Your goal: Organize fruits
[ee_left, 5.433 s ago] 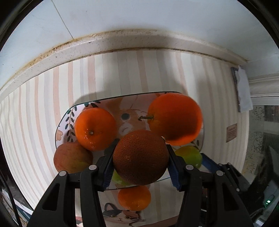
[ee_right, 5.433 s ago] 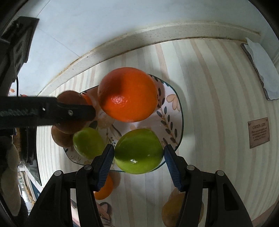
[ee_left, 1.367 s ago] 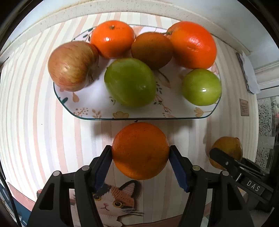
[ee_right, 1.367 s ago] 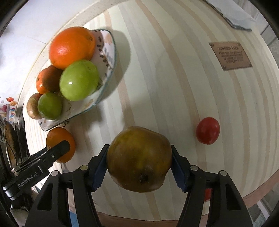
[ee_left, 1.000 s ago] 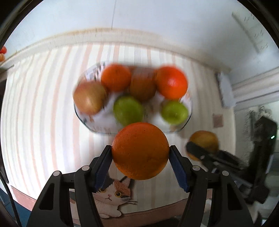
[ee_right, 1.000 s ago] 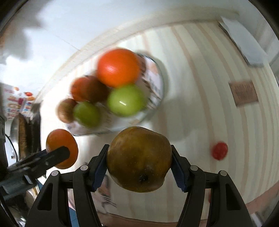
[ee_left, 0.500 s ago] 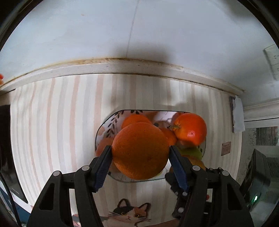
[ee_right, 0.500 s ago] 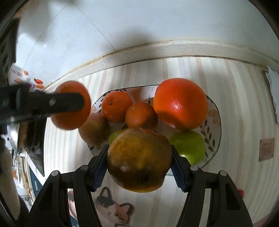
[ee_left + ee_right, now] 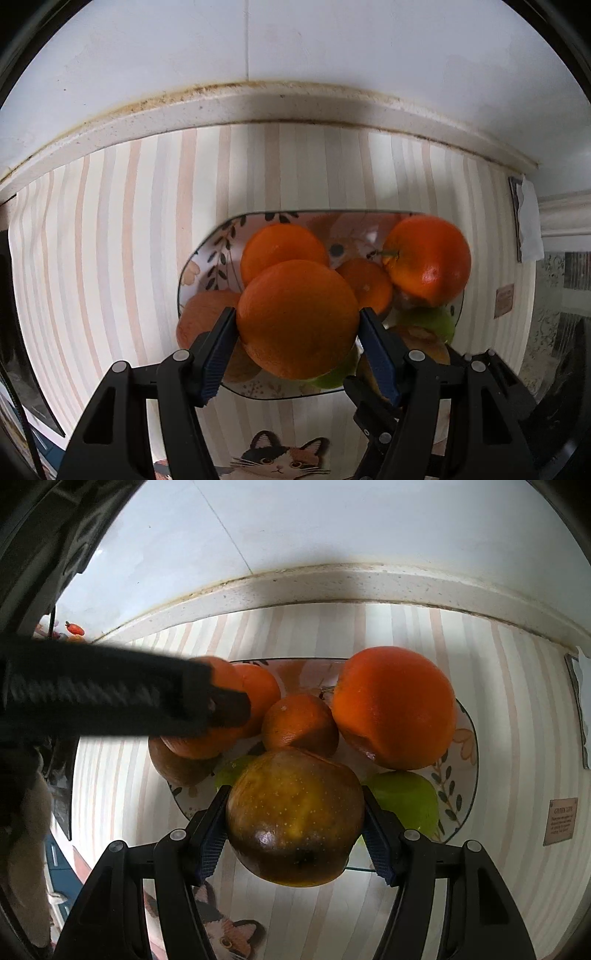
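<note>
The left gripper (image 9: 297,349) is clamped on an orange (image 9: 297,319) at the centre of its view, hanging over the near side of the plate (image 9: 207,258), which is already crowded with fruit. The right gripper (image 9: 294,834) grips a brownish pear (image 9: 294,818) low in the middle of its frame, over the plate's near edge beside a green apple (image 9: 408,801). Little bare plate shows, so each fruit is best lowered into a hollow between its neighbours and released only once it rests. The big orange (image 9: 395,707) at upper right could roll if nudged, and the two grippers sit close together, so setting one fruit down at a time looks safer.
</note>
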The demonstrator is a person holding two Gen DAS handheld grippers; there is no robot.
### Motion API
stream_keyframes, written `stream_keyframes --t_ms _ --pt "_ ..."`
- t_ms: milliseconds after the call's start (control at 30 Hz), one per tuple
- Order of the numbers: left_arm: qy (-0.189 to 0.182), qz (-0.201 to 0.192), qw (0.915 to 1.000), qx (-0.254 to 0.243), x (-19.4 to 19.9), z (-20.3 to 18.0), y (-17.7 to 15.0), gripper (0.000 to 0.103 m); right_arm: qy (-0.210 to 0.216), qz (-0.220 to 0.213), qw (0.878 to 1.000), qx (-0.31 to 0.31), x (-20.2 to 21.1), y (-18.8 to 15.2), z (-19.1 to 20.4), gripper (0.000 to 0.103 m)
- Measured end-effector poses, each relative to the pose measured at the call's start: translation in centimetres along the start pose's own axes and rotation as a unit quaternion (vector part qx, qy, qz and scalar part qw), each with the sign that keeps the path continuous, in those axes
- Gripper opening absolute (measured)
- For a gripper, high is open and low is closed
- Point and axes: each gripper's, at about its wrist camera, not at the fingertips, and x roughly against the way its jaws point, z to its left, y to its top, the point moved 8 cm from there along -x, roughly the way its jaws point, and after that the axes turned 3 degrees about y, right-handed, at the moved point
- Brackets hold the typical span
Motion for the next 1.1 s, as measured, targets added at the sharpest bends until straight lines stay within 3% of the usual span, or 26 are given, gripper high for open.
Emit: stream_keyframes --t_ms 367,467,800,900,1100 --pt "0.021 0.005 0.9998 0.001 -0.6 -0.2 0.0 0.066 -0.008 -0.017 1.000 0.008 0.1 0.1 -0.2 0.071" --pt "0.011 0.007 0.9998 0.012 -0.5 -0.2 -0.1 0.066 -0.014 -0.025 1.000 0.005 0.9 -0.4 -0.3 0.077" --pt "-0.001 -0.012 0.9996 0.027 0.3 -0.2 -0.7 0.072 -0.008 -0.045 0.999 0.011 1.4 -1.1 -0.2 0.073" --pt "0.004 -0.023 0.9994 0.026 0.9 -0.1 -0.7 0.079 -0.016 -0.048 0.999 0.005 1.6 -0.8 -0.6 0.079" --pt "0.026 -0.078 0.9965 0.011 4.3 0.5 -2.2 0.079 0.009 -0.063 0.998 -0.025 4.2 -2.0 -1.5 0.080"
